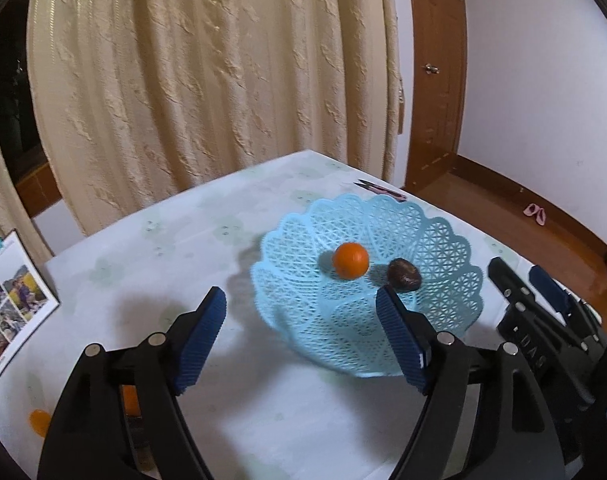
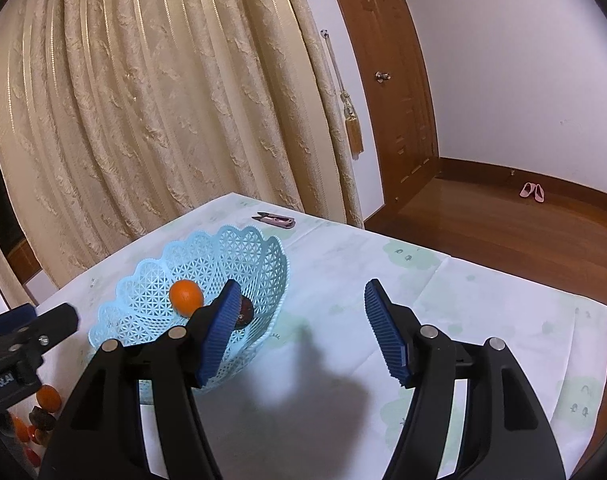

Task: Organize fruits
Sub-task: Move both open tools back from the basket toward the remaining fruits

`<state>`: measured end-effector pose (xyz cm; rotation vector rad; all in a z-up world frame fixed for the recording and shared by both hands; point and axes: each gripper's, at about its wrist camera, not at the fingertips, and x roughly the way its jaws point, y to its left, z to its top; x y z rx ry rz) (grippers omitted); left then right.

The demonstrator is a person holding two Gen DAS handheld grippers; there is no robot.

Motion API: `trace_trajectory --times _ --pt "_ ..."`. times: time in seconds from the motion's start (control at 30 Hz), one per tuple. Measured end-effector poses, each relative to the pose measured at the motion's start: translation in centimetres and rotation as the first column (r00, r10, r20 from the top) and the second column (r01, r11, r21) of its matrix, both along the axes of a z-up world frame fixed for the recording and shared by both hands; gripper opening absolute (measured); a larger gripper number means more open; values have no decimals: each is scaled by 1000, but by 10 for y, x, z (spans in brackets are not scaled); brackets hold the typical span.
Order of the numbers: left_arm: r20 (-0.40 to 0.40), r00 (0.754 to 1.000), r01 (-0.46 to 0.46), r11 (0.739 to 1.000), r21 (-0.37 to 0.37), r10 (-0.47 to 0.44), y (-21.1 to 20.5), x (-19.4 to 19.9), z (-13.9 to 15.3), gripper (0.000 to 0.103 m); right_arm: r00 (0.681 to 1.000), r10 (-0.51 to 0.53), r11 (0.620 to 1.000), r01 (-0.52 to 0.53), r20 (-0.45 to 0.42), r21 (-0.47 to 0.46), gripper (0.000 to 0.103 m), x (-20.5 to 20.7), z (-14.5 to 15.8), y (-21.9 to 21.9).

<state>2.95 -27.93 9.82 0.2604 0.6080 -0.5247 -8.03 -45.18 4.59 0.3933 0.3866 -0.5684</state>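
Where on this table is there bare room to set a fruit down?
Bare cloth lies right of the blue basket toward the table edge, and between basket and photo sheet. Crowded: the near left corner, with loose fruits.

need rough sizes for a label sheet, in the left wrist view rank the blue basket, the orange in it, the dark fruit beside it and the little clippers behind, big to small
1. blue basket, by far the largest.
2. orange.
3. dark fruit, slightly smaller than the orange.
4. clippers: long and thin, partly hidden by the basket rim and farther from the camera, so their rank against the fruit is unsure.
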Motion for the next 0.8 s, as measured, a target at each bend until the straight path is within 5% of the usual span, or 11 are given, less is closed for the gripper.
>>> trace_trajectory --times 0.4,0.57,0.8 --pt "88 988 -129 991 30 126 64 -6 9 78 999 37 999 -37 -13 -32 66 3 6 15" --pt "80 977 -200 980 20 198 108 -3 11 78 994 110 993 -110 -4 -36 77 6 19 38" --pt "57 941 -335 941 40 332 182 7 7 78 968 250 964 -250 -13 -96 77 21 35 92"
